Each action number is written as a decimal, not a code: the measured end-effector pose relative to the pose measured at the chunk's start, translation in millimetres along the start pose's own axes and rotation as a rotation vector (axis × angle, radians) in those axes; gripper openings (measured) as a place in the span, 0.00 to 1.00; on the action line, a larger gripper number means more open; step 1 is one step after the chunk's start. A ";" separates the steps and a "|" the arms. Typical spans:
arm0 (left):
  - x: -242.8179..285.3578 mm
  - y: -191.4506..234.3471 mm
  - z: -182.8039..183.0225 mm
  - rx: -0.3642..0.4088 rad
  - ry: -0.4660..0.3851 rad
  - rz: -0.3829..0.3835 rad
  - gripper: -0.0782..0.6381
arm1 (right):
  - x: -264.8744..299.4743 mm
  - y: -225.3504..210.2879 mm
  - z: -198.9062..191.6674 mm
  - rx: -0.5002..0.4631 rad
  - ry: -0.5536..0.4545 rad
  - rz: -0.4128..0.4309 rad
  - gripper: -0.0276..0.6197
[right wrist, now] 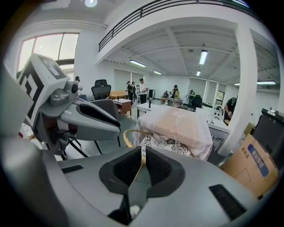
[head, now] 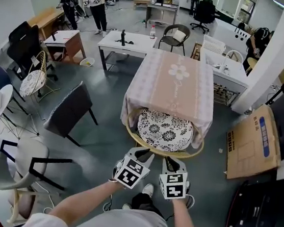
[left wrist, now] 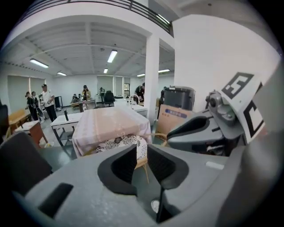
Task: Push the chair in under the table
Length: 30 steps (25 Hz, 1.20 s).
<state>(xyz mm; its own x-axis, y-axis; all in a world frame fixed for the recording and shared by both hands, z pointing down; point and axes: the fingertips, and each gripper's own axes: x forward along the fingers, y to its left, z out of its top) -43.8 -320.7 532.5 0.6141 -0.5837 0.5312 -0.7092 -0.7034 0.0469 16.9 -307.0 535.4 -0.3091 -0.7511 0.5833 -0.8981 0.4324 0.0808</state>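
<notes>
The chair (head: 161,150), a round wicker one with a black-and-white flowered cushion (head: 165,128), is sitting on the grey floor (head: 102,146) at the near edge of the table (head: 131,115). Its front part is already lying under the hanging hem of the pink tablecloth (head: 172,83), while its curved back rim is still showing outside that edge. Just this side of the rim, the person is holding both grippers side by side in the air, neither one touching the chair. The left gripper (head: 143,152) is keeping its jaws apart, a clear gap between the pads and nothing in it. The right gripper (head: 172,163) is showing its jaws almost together, only a thin slit left, and they are gripping nothing either. Off the table's right edge a flattened cardboard box (head: 254,142) is lying on the floor by a white column (head: 275,55). To the left a dark chair (head: 70,109) is standing well apart. Beyond the far edge there is a white desk (head: 127,42), and people (head: 96,2) are standing at the back of the room.
</notes>
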 end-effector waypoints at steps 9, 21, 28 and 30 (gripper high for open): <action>-56.9 -33.6 28.6 -0.139 -0.157 0.002 0.14 | -60.5 29.4 37.9 0.129 -0.166 -0.023 0.06; -100.5 -52.5 24.7 -0.198 -0.167 0.012 0.12 | -98.9 68.5 45.3 0.155 -0.226 0.006 0.05; -111.1 -59.6 24.5 -0.170 -0.173 0.027 0.11 | -110.6 75.3 43.8 0.159 -0.231 0.000 0.05; -111.9 -63.1 24.8 -0.169 -0.171 0.022 0.11 | -112.5 75.8 42.9 0.169 -0.234 0.004 0.05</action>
<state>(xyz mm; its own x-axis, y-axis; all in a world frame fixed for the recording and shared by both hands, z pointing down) -59.2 -221.1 449.1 0.6373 -0.6686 0.3832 -0.7622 -0.6201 0.1857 -29.8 -211.1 441.2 -0.3586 -0.8530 0.3792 -0.9302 0.3608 -0.0681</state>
